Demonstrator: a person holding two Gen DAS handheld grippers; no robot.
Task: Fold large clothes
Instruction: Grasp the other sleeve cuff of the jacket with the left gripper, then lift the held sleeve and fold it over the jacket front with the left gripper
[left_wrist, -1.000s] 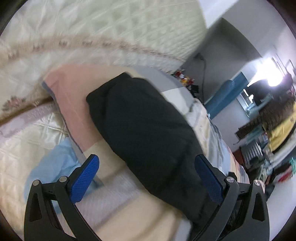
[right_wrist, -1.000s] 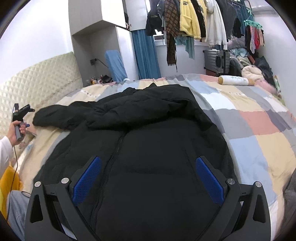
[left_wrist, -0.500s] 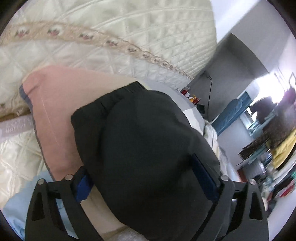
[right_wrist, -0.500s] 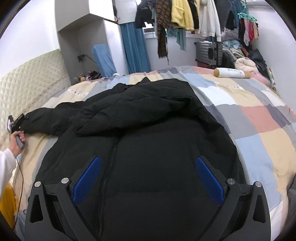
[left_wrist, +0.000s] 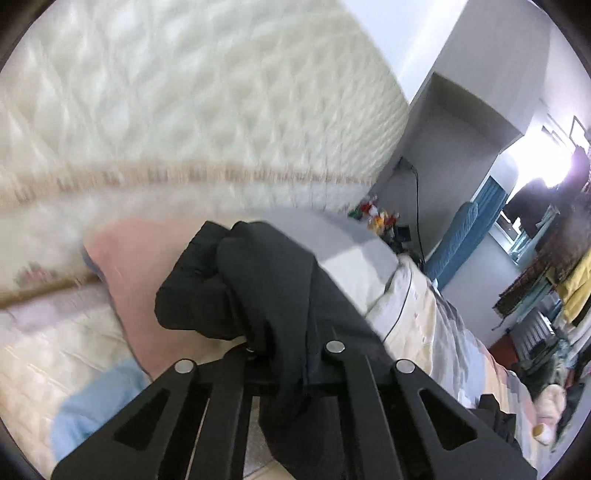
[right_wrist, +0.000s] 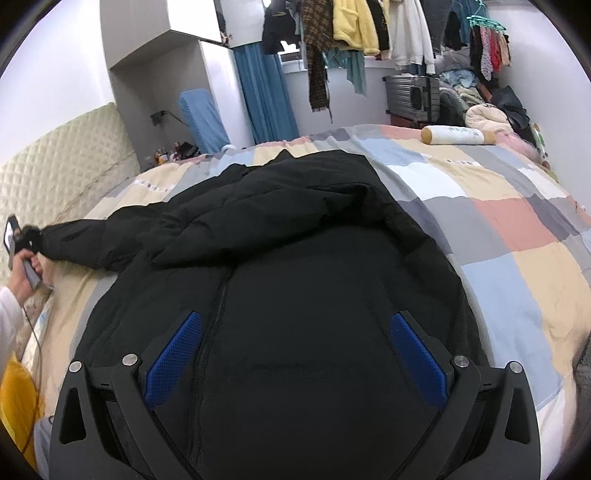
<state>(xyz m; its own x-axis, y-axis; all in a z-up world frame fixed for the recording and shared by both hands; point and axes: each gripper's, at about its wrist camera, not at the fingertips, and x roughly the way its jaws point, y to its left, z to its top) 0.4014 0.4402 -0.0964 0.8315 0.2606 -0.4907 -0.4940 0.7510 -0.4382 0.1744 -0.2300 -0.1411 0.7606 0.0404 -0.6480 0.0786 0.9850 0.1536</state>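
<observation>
Jacket (right_wrist: 295, 288), black and padded, lies spread front-up on a bed (right_wrist: 517, 236) with a patchwork cover.

Left wrist view: the left tongs (left_wrist: 284, 354) are clamped shut on the cuff of the jacket's sleeve (left_wrist: 251, 288), which bunches up just ahead of the arms and hides the pads. The sleeve trails back to the right under the frame. Behind it are a pink pillow (left_wrist: 122, 258) and a quilted cream headboard (left_wrist: 184, 92), blurred.

Right wrist view: the right tongs (right_wrist: 295, 354) stand wide open over the jacket's lower front, blue pads (right_wrist: 173, 354) on either side of the zip, gripping nothing. At the far left a hand (right_wrist: 26, 269) holds the left tongs, the sleeve (right_wrist: 92, 240) stretched out to them toward the headboard. A cream bolster (right_wrist: 458, 134) lies near the bed's far edge; clothes (right_wrist: 354, 26) hang above.
</observation>
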